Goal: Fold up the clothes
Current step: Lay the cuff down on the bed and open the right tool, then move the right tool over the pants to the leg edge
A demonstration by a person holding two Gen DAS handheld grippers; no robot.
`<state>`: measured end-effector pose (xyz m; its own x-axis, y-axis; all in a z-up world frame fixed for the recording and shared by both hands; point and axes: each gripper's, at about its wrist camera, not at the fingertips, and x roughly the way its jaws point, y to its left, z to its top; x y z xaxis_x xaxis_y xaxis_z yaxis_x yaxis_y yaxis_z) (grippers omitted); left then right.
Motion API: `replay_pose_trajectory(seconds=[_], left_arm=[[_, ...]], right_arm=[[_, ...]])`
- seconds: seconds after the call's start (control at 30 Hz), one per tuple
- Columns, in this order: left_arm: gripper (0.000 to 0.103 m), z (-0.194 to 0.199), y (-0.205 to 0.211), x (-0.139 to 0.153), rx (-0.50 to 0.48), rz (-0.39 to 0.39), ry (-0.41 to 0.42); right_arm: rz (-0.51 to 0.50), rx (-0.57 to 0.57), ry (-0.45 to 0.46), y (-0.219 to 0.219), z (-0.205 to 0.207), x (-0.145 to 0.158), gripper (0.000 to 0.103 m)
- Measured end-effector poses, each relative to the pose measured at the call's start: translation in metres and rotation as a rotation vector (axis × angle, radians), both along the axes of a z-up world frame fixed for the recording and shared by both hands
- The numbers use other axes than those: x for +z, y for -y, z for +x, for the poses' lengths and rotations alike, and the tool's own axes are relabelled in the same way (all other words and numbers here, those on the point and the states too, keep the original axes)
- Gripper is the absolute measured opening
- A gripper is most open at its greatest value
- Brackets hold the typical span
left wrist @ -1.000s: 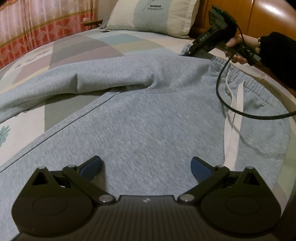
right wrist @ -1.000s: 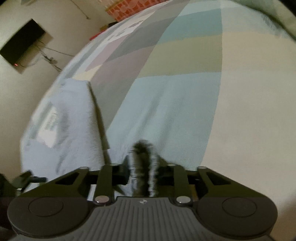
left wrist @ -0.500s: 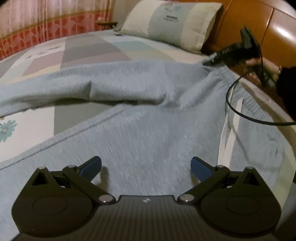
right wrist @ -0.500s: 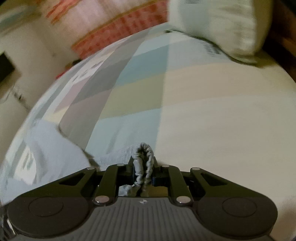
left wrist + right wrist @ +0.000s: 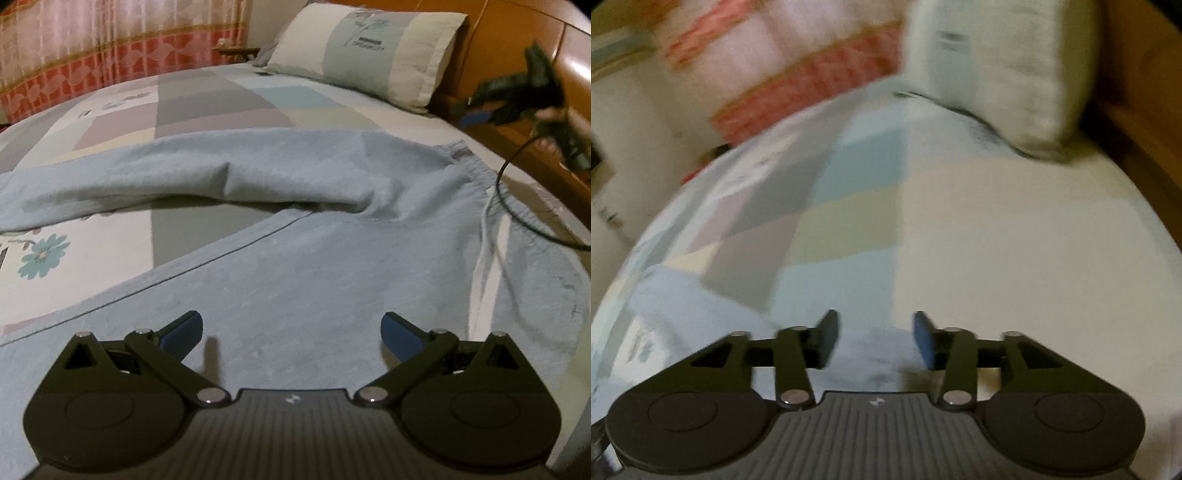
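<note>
Light blue-grey sweatpants (image 5: 314, 258) lie spread over the bed, one leg folded across toward the left, the elastic waistband (image 5: 476, 166) and white drawstring (image 5: 487, 266) on the right. My left gripper (image 5: 291, 328) hovers open just above the cloth with nothing between its blue pads. In the left wrist view my right gripper (image 5: 476, 107) is a blur in the air beyond the waistband, near the headboard. In its own view my right gripper (image 5: 875, 336) has its jaws opening, with the sweatpants (image 5: 871, 350) lying below the gap and nothing pinched.
A patchwork bedsheet (image 5: 207, 110) covers the mattress. A striped pillow (image 5: 369, 44) leans on the wooden headboard (image 5: 517, 48) at the back right. Red-and-pink curtains (image 5: 92, 55) hang at the back left. A black cable (image 5: 517, 206) trails over the waistband.
My right gripper let go of the bunched waistband it was pinching, its jaws spread, and it lifted away toward the headboard. The left gripper stayed open and rose slightly.
</note>
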<state>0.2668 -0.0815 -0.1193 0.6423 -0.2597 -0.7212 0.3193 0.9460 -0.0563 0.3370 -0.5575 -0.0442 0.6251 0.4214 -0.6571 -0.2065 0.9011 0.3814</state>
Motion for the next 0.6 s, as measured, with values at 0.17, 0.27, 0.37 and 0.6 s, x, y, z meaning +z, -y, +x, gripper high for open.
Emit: replay_pose_trajectory(seconds=[0.17,0.27,0.37,0.6], left_arm=[[0.102,0.002,-0.008,-0.014,0.038,0.052,-0.054],[0.102,-0.001,-0.013,-0.015,0.022,0.054,-0.05],[0.102,-0.002,-0.015,-0.017,0.01,0.051,-0.039],[0.102,-0.003,-0.015,-0.018,-0.003,0.049,-0.016]], right_arm=[[-0.086,0.176,-0.022,-0.08,0.007,-0.012,0.059],[-0.14,0.29,-0.097,-0.121,0.008,-0.046,0.059],[-0.243,0.329,-0.115,-0.146,0.002,-0.073,0.073],[-0.378,0.383,0.017,-0.177,-0.03,-0.094,0.103]])
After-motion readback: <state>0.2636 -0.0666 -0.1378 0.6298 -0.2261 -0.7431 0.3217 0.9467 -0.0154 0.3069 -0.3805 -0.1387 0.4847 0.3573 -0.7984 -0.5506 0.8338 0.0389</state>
